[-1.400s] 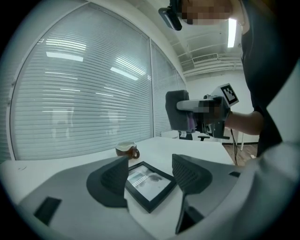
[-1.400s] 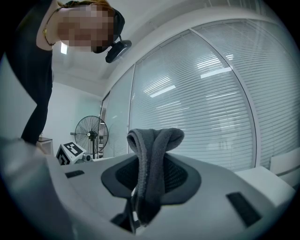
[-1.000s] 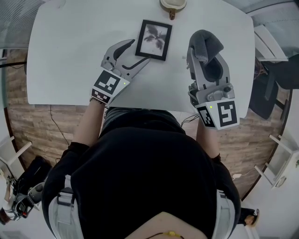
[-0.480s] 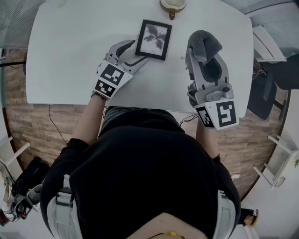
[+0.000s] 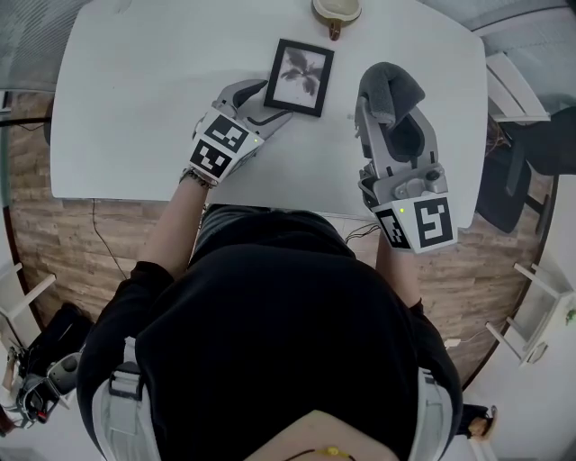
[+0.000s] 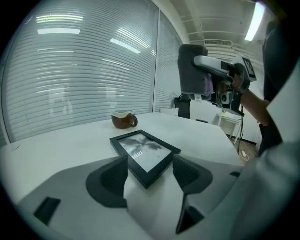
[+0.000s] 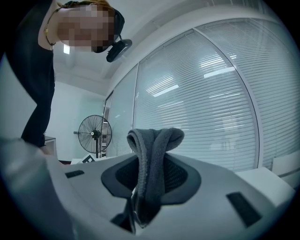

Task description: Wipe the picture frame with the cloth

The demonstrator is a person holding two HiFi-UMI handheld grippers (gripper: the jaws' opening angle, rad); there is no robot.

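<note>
Left tongs [image 5: 267, 103] parted, right tongs [image 5: 385, 106] gripping cloth [image 5: 396, 83], seemingly raised

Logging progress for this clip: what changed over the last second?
The left claw moved forward until its open jaws straddle the picture frame's near corner, without closing on it. The right claw stayed raised, shut on the cloth. The frame and the cup did not move.

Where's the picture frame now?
In the head view the picture frame lies flat on the table, just nearer than the brown cup; its near corner sits between the open jaws of the left gripper, the cloth to its right.
</note>
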